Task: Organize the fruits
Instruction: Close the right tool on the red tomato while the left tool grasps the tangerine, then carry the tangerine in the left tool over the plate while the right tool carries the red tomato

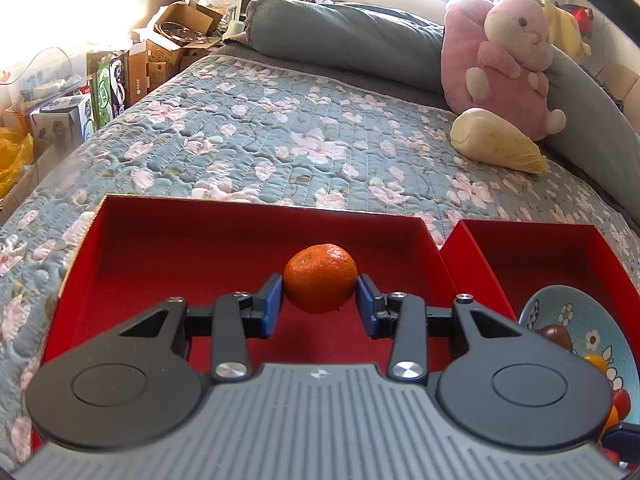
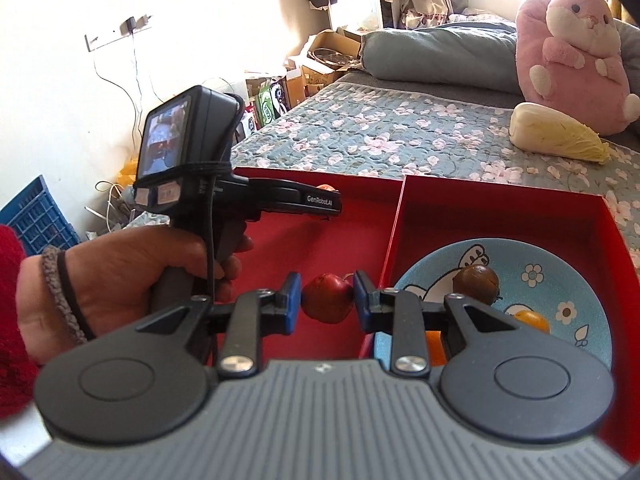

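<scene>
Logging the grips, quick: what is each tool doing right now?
Left tool: closed on the orange, over the red box.
Right tool: closed on the red fruit.

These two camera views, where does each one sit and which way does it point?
Left wrist view: on the left gripper, looking forward and down along its blue fingers, clamped on an orange mandarin above a red box.
Right wrist view: on the right gripper, which grips a red fruit; the person's left hand shows.
Shared: both boxes, the blue plate, the quilt and the pink plush toy.
</scene>
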`<action>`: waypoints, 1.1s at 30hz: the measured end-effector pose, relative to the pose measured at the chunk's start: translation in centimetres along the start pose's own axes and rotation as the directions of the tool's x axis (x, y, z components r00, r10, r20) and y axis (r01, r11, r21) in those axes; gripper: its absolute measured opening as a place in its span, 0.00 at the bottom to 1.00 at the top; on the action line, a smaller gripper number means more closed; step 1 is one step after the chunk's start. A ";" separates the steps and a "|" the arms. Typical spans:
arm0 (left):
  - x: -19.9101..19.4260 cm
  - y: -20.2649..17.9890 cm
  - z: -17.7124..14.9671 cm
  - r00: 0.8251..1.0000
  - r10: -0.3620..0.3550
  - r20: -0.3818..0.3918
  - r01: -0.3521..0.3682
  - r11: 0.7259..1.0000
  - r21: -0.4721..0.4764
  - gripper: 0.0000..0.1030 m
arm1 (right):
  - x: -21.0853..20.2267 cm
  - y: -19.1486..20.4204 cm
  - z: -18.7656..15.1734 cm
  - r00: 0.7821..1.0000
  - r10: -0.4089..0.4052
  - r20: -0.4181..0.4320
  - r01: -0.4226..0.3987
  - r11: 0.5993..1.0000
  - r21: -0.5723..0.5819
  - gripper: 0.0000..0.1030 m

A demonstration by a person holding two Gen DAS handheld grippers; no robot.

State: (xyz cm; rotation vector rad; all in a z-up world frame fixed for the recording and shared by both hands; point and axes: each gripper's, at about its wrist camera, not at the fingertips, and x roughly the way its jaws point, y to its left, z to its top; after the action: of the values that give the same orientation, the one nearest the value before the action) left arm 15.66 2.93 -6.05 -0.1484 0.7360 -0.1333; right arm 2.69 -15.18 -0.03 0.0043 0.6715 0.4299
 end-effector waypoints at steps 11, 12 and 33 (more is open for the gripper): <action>-6.8 -1.3 -2.5 0.999 0.035 0.026 -0.036 0.999 0.031 0.44 | -4.7 0.1 -2.1 1.000 -0.009 0.023 0.009 1.000 -0.002 0.31; -7.5 -1.4 -2.7 0.999 0.033 0.030 -0.034 0.999 0.027 0.44 | -5.1 0.0 -2.3 1.000 -0.012 0.026 0.012 1.000 0.001 0.31; -12.7 -7.4 -6.4 0.992 -0.110 0.065 0.097 0.980 0.171 0.44 | -4.8 -10.9 -4.3 0.957 -0.290 -0.020 0.289 0.942 0.169 0.31</action>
State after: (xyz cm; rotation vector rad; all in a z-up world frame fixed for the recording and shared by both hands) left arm 1.56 -2.71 -1.06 -0.0309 0.6400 -0.2870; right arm 0.92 -27.53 -2.00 0.0679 0.6894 0.0876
